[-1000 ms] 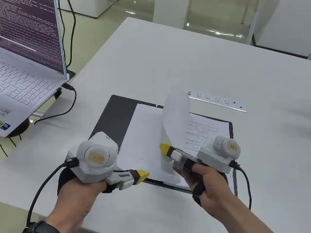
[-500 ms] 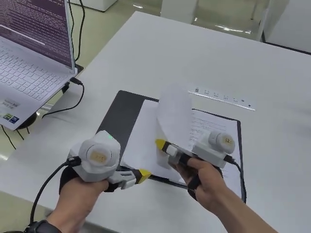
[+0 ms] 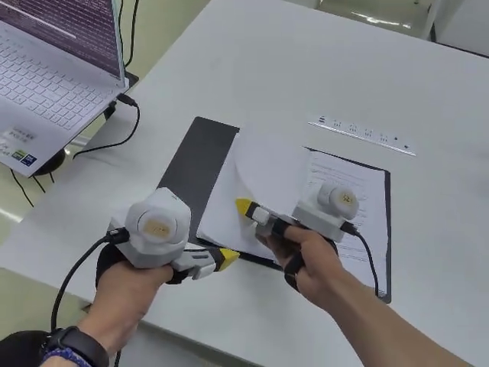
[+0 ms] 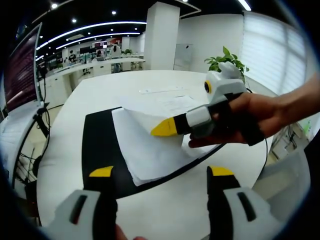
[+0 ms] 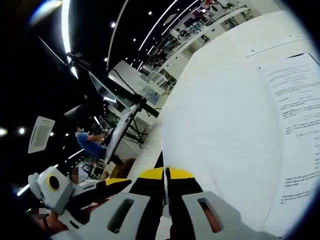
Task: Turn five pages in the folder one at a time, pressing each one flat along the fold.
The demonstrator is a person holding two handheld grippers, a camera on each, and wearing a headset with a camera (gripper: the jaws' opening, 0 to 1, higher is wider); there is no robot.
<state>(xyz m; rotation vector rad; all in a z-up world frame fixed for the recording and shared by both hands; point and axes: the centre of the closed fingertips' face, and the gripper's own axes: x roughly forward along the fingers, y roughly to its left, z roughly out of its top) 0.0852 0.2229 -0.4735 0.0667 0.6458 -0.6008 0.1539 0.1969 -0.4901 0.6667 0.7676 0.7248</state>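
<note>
Overhead, ceiling lights; folder on white table.

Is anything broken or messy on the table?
Nothing looks broken or spilled. One page curls up above the folder, but only because the right gripper is pinching its edge to turn it. The printed sheet beside it lies flat.

The page was thin matt white paper, the folder matt black, the table smooth and white. My jaws were smooth yellow plastic.
</note>
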